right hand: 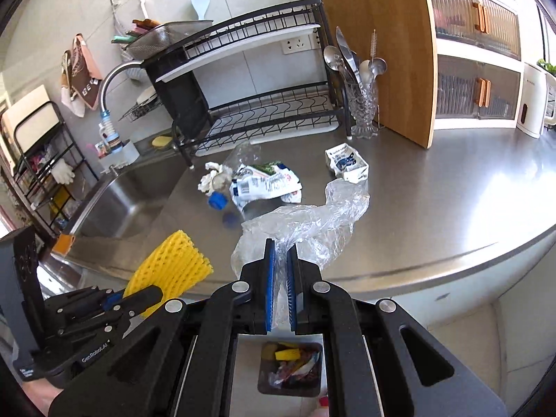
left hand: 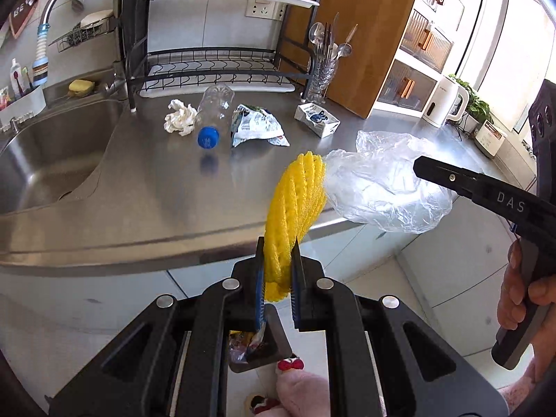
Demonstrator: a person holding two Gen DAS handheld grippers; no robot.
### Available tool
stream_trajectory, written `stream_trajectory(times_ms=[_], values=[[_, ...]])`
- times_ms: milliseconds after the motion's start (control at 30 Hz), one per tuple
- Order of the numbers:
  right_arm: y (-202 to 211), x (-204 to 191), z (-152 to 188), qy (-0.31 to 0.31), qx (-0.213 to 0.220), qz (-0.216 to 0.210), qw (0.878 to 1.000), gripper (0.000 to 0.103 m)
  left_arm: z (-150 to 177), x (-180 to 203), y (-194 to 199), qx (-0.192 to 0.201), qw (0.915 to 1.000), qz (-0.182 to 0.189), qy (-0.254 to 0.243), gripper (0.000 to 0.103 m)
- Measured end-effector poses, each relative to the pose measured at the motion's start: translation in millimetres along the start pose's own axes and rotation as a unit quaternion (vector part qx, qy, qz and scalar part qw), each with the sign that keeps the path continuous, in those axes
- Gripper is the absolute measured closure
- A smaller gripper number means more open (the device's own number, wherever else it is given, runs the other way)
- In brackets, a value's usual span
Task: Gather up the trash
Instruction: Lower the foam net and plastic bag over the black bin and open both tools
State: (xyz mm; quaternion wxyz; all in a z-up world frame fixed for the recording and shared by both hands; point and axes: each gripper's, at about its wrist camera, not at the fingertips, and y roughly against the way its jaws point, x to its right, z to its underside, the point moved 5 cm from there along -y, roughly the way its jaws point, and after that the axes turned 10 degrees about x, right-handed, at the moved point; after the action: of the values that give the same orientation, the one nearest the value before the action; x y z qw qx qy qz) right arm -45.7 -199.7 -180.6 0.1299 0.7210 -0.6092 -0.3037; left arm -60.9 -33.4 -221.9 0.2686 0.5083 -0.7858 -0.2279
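Yellow foam net (left hand: 295,215) fully seen from left wrist — open bin (right hand: 290,368) from right.

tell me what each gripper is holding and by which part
Left gripper pinches the yellow foam net by its lower end; right gripper pinches the clear plastic bag by its near edge.

Black left gripper (left hand: 278,264), blue-padded fingers (left hand: 259,288), silver screws, "DAS" lettering

The foam net (left hand: 295,215) is bright yellow with a mesh pattern. The plastic bag (left hand: 385,187) is clear. The bottle cap (left hand: 208,137) is blue, the crumpled tissue (left hand: 180,121) white, the counter (left hand: 139,187) grey steel.
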Motion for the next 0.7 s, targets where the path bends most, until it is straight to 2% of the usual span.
stream_trajectory(times_ms=[167, 400, 700], values=[[13, -6, 33, -0.002, -0.024, -0.002, 1.000, 0.095, 42, -6, 7, -0.032, 0.9993, -0.005, 0.020, 0.093], [7, -4, 101, -0.012, -0.097, -0.001, 0.995, 0.095, 105, -18, -8, -0.093, 0.9942, -0.015, 0.052, 0.093], [-62, 12, 206, -0.040, -0.227, 0.004, 0.973, 0.095, 190, -52, -76, -0.196, 0.9734, -0.041, 0.111, 0.093]])
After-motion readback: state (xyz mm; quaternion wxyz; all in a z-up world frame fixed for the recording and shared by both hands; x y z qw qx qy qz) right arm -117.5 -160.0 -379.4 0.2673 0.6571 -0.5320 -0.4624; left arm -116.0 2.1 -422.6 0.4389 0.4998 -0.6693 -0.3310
